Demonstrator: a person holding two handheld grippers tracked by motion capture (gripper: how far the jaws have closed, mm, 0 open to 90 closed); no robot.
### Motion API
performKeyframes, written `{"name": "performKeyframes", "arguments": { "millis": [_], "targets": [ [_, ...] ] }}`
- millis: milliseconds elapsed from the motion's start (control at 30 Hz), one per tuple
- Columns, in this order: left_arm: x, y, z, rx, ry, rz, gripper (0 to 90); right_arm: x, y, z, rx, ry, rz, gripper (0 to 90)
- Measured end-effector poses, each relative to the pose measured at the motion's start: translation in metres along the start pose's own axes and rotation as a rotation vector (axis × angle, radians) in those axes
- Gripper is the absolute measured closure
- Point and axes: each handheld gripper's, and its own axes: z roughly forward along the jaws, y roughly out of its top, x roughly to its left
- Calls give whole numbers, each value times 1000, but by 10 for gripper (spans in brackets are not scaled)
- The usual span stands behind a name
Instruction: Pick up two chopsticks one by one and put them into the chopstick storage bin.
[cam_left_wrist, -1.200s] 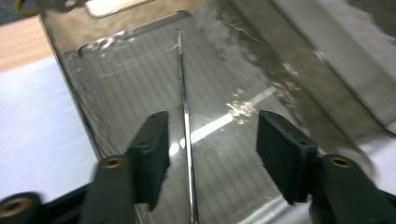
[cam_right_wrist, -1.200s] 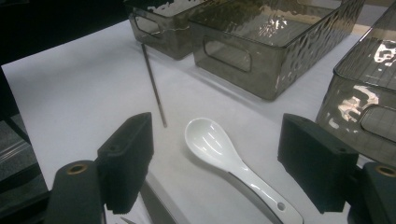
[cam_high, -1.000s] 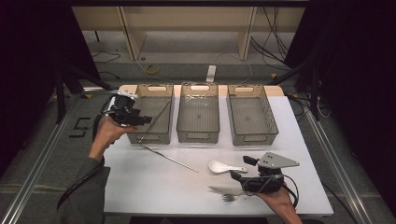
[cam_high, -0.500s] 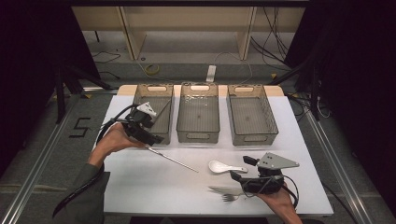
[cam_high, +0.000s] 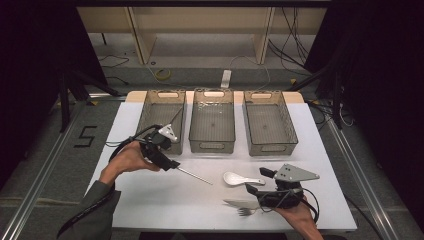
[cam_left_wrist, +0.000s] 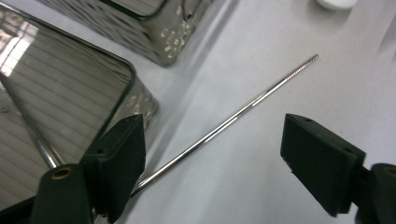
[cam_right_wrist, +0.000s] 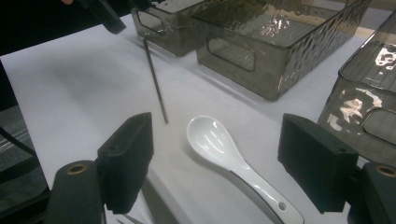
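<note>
Sorting barely under way: left gripper, jaws wide and just opened further, straddles the metal chopstick lying before the left bin. Right gripper gapes over white spoon; fork also waits.

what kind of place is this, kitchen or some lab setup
Likely a lab recording rig, not a kitchen: a white table ringed by black curtains, cables on the floor, and handheld grippers working cutlery beside three bins.
</note>
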Motion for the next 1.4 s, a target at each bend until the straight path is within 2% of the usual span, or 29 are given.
{"name": "performKeyframes", "arguments": {
  "millis": [300,467,733,900,1267,1400],
  "targets": [
    [-3,0,25,90,-4,51,301,0,0,0,8,0,-4,276],
    [0,-3,36,125,-4,54,348,0,-1,1,11,-1,-3,276],
    [3,-6,48,160,0,55,400,0,-1,1,9,2,-2,276],
    [6,-10,54,167,-6,37,439,0,0,1,11,2,-3,276],
    [10,-11,60,198,-19,49,500,1,0,2,11,3,-2,276],
    [7,-10,60,210,-25,47,559,1,0,1,14,2,-5,276]
  ]
}}
